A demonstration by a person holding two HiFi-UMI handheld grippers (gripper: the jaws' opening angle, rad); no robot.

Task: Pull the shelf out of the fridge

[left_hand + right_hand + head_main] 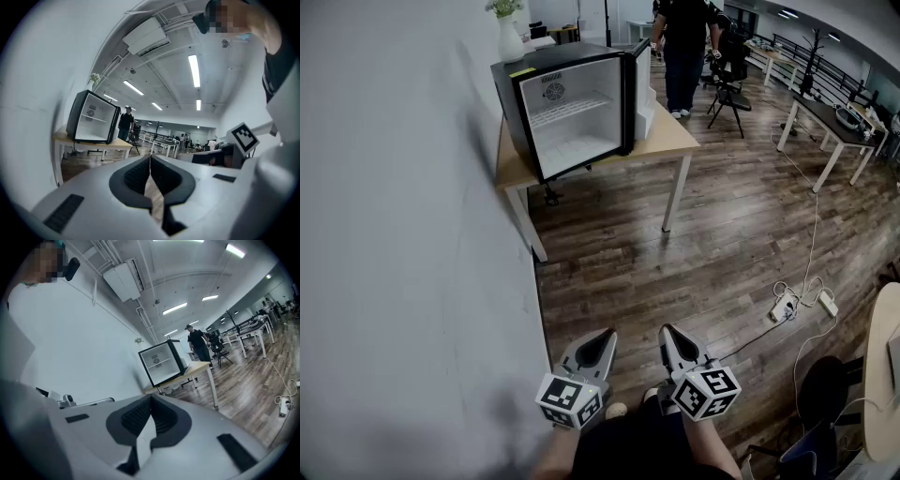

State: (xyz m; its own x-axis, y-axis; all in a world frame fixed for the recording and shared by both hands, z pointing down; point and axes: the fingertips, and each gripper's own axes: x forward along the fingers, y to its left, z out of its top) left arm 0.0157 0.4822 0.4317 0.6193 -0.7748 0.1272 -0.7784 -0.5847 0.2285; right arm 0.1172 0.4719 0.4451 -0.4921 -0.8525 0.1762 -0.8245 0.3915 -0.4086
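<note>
Left claw [605,336] and right claw [667,330] — pinched shut, empty — hang low centre; the shelf [567,112] sits in the open fridge [546,58], upper left. Arriving shut, they'd likely shove it, not grip.

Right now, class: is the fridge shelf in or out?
In. The shelf spans the white interior of the fridge midway up, seen past the open door.

Upper left: white vase with green sprigs [510,39]; light wooden table with white legs [670,139]. Top centre: standing person in dark clothes [682,47]. Upper right: dark-topped desk with white legs [825,127]. Right centre: white power strip with trailing cable [783,307] on dark plank floor [675,272]. Left: plain white wall [403,234].
</note>
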